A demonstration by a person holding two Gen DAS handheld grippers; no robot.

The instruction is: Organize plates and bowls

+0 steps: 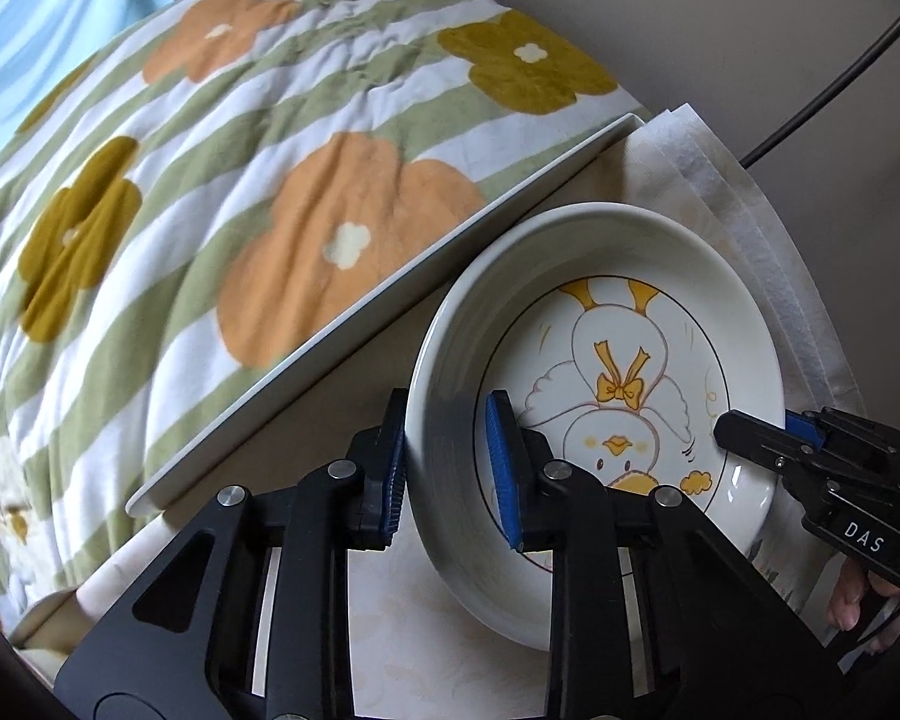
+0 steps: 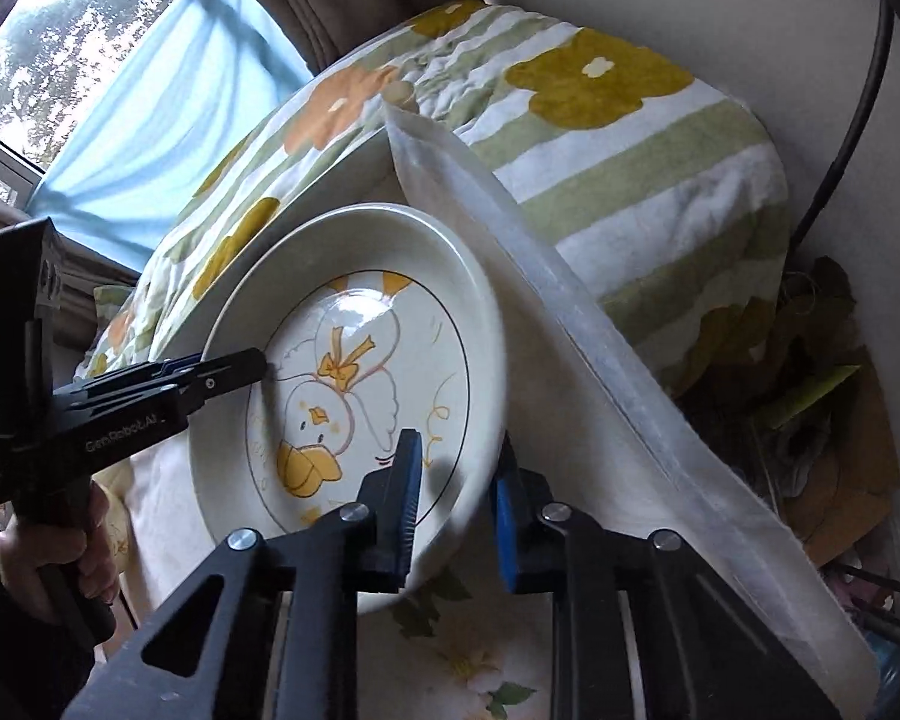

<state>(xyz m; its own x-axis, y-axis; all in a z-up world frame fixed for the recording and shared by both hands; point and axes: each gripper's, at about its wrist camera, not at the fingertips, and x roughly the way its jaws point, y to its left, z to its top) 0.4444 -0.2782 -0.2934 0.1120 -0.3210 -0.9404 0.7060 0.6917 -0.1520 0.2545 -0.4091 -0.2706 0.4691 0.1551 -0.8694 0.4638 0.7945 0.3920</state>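
The white ceramic duck-printed plate [image 1: 600, 360] is clamped at opposite rims by the left gripper [image 1: 447, 468] and right gripper [image 2: 456, 504] — still unplaced (no stack is visible).

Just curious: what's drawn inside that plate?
A yellow-and-white cartoon duck with a yellow bow on the plate, clearest in right wrist view.

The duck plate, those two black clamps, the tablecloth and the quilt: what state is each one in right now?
Duck plate: right way up, empty, gripped at opposite rims.
Left gripper: fingers straddle the plate's rim, one inside, one outside.
Right gripper: fingers straddle the opposite rim the same way.
Tablecloth: spread under the plate, edge folded up.
Flowered quilt: lying rumpled behind the table.
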